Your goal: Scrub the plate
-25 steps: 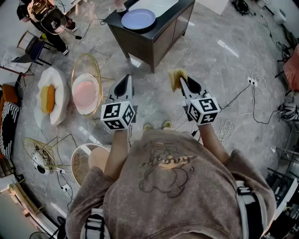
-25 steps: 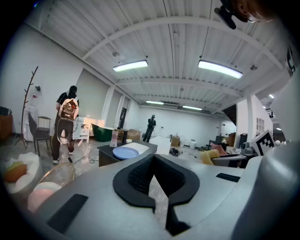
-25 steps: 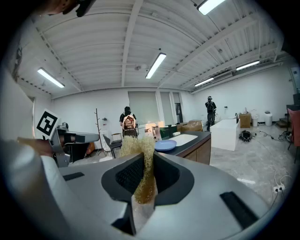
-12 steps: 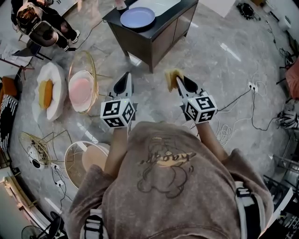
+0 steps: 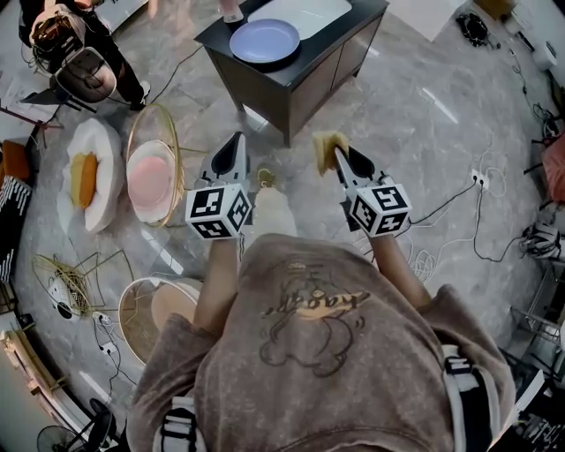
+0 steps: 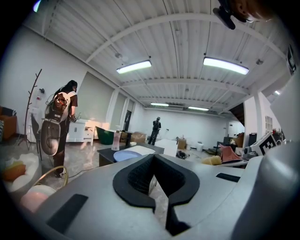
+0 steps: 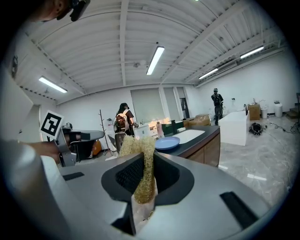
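Note:
A pale blue plate [image 5: 264, 41] lies on a dark counter [image 5: 305, 55] ahead, beside a white sink basin [image 5: 298, 15]. The plate [image 6: 125, 155] shows small in the left gripper view, and the plate [image 7: 167, 143] shows again in the right gripper view. My right gripper [image 5: 337, 157] is shut on a yellow scrubbing sponge [image 5: 325, 150], which sticks up between the jaws as the sponge [image 7: 142, 168]. My left gripper [image 5: 231, 155] is shut with nothing in it. Both hang over the floor, well short of the counter.
Round chairs with pink [image 5: 150, 177] and orange [image 5: 83, 179] cushions stand at the left, with wire-frame seats [image 5: 71, 284] nearer. A person [image 5: 79, 44] stands at the far left. Cables [image 5: 477, 199] trail over the marble floor at the right. A bottle [image 5: 229, 11] stands on the counter.
The view has shifted as the person steps forward; a foot now shows between the grippers. Both grippers keep their pose, the sponge still held.

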Tool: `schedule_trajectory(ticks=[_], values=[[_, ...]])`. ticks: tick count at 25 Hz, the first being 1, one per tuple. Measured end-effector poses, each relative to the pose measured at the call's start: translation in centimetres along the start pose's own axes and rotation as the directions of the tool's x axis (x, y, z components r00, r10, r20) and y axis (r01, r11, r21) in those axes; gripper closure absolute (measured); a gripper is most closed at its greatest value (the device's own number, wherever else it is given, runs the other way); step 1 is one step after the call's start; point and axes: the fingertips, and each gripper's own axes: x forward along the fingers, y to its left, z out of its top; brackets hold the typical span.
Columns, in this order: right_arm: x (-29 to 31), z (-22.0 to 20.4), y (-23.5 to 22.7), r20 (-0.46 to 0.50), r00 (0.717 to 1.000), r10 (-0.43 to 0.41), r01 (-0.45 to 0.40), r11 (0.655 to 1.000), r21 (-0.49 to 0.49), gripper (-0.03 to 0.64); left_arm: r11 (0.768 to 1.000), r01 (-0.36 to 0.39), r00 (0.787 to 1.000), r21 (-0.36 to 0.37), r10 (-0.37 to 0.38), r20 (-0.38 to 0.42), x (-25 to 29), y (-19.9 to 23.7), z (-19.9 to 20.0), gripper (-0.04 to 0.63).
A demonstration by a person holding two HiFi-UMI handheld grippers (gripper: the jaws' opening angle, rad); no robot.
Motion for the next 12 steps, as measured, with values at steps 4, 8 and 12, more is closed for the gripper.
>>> schedule_trajectory(ticks=[4, 8, 12], values=[[4.7, 0.8, -1.8, -0.004, 1.0, -0.001, 0.001, 1.0, 0.007, 0.566, 1.0, 0.019, 1.0, 0.003, -0.019, 0.001, 5.1, 2.7, 0.6, 0.578], [10.0, 1.9, -3.5, -0.015, 1.0, -0.001, 0.001, 1.0, 0.008, 0.566, 0.999, 0.041, 0.999, -0.009, -0.041, -0.022, 10.3, 5.7, 0.8, 0.578], [16.2, 4.2, -5.1, -0.015, 1.0, 0.003, -0.002, 1.0, 0.008, 0.566, 0.999, 0.044, 0.999, -0.02, -0.044, -0.027, 15.5, 9.5, 2.4, 0.578]])
